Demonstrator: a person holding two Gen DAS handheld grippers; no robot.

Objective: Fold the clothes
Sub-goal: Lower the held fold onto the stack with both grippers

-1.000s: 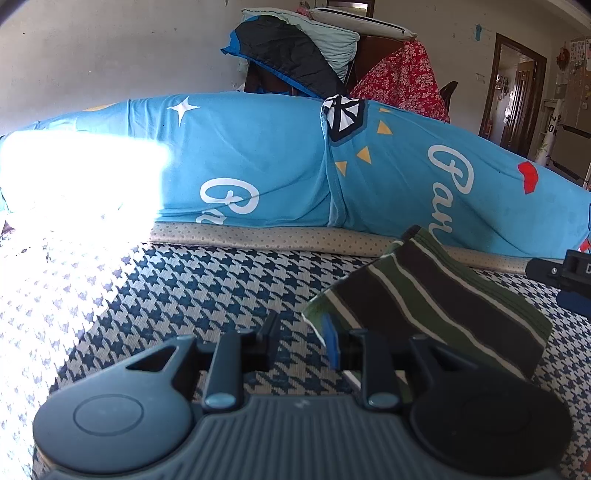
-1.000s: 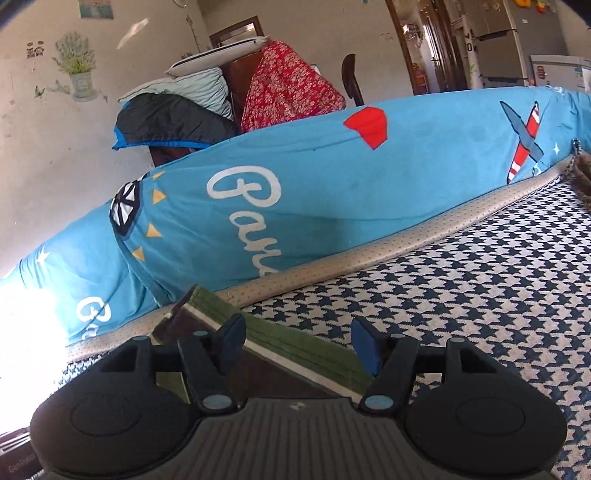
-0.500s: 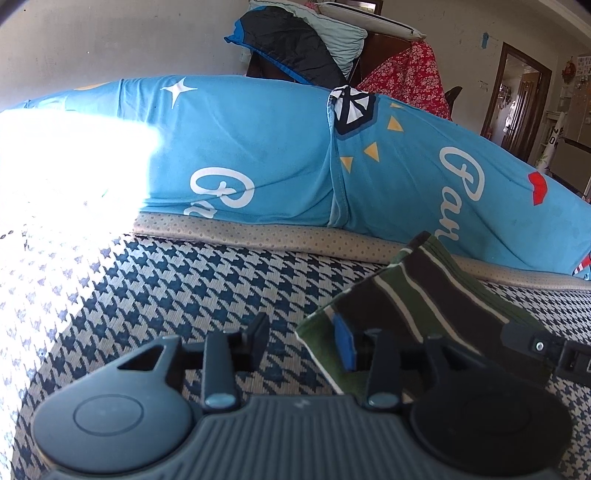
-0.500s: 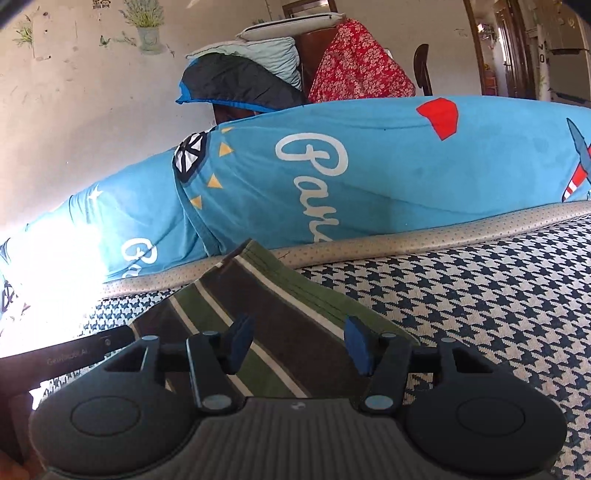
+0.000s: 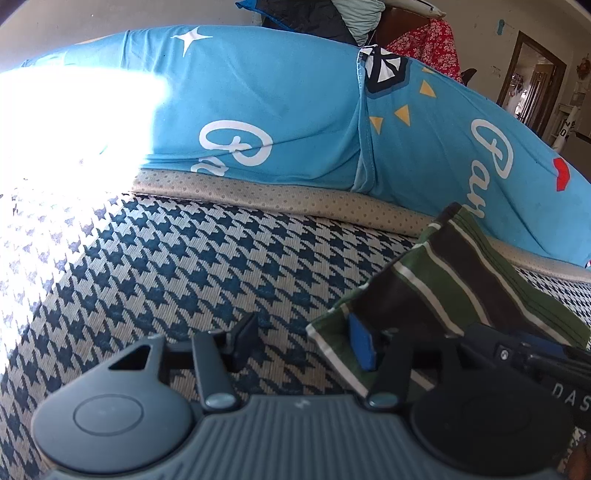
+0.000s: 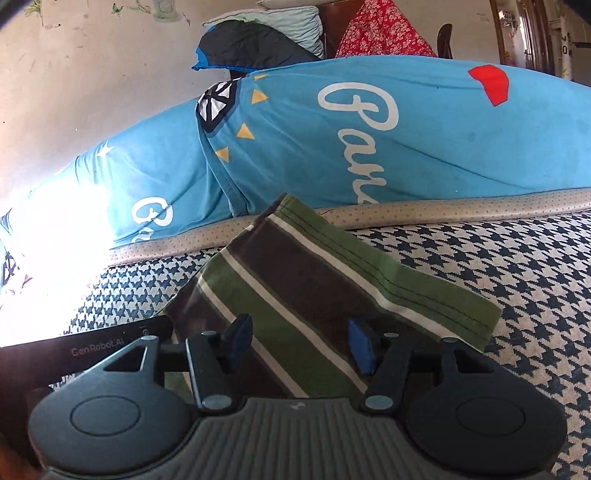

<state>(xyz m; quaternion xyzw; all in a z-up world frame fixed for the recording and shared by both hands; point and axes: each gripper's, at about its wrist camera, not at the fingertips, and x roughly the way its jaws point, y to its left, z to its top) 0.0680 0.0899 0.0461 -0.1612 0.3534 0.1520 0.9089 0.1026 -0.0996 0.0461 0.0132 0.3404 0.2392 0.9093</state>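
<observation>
A folded green, brown and white striped garment [image 5: 443, 280] lies on the houndstooth bed cover [image 5: 184, 266]. It also shows in the right wrist view [image 6: 314, 280]. My left gripper [image 5: 306, 341] is open and low over the cover; its right finger sits at the garment's left edge. My right gripper [image 6: 299, 341] is open, with its fingers spread just over the near end of the garment. Part of the right gripper [image 5: 528, 354] shows at the right of the left wrist view, and the left gripper's body [image 6: 96, 349] shows at the left of the right wrist view.
A long blue bolster with white lettering [image 5: 295, 122] lies across the far side of the bed, also in the right wrist view [image 6: 369, 140]. Piled bedding and a red floral cloth [image 6: 380, 35] sit behind it. Strong sunlight washes out the left side [image 5: 66, 122].
Both grippers have moved closer together and nearer the striped garment. The right gripper has swung left over it. Both stay open.
</observation>
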